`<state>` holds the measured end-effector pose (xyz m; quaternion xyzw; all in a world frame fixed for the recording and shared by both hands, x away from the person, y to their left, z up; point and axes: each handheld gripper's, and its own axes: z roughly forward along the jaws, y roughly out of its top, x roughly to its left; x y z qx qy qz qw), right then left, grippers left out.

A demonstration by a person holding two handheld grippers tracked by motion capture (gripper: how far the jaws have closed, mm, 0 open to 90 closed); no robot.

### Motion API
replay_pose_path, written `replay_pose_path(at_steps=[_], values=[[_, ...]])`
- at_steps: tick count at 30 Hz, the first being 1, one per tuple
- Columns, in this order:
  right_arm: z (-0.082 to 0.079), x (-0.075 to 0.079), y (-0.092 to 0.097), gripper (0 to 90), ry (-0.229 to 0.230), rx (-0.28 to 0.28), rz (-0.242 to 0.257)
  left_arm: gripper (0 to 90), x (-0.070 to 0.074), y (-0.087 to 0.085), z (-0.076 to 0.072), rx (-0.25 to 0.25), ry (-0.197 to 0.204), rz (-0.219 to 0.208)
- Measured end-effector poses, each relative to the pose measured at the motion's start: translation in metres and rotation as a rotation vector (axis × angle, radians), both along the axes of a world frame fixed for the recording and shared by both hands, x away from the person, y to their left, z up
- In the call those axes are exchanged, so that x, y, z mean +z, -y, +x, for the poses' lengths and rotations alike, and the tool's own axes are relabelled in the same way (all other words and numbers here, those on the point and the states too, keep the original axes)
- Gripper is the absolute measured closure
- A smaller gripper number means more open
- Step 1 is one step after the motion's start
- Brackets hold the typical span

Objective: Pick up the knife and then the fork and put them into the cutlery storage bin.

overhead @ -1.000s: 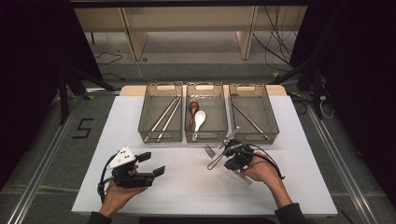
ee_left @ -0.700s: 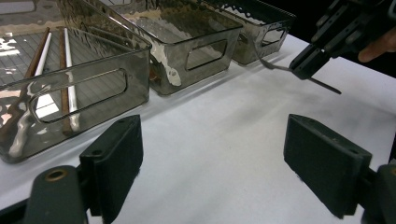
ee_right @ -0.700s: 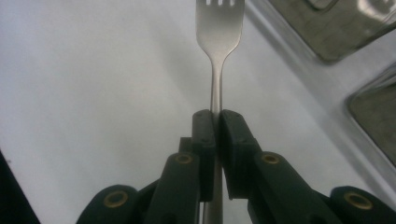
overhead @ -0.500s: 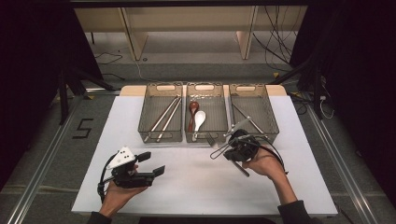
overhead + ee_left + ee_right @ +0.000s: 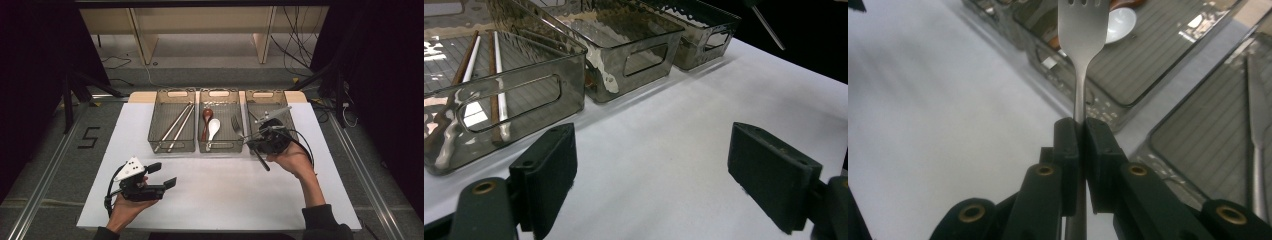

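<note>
While the white table (image 5: 215, 190) carries three trays centre frame, right gripper (image 5: 250, 145) pinches a fork (image 5: 1082, 30) over the right tray (image 5: 290, 107); next, lower and release. Left gripper (image 5: 165, 175), lower left, gapes, holding nothing.

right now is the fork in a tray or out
Out. The right gripper has its jaws shut on the fork, holding it in the air over the trays, above the gap between the middle and right ones.

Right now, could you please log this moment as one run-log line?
right gripper: shut on fork, above trays | left gripper: open, empty, over table
</note>
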<state>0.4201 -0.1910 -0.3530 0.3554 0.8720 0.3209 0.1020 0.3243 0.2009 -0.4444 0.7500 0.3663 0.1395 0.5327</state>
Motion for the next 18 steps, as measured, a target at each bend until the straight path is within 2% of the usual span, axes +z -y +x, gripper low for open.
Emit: replay_pose_path(at_steps=[10, 18], values=[[0.016, 0.017, 0.016, 85.0, 0.044, -0.068, 0.037, 19.5, 0.0, 0.0, 0.0, 0.003, 0.002, -0.002], [0.026, 0.025, 0.026, 85.0, 0.071, -0.118, 0.035, 19.5, 0.0, 0.0, 0.0, 0.005, 0.003, -0.006]])
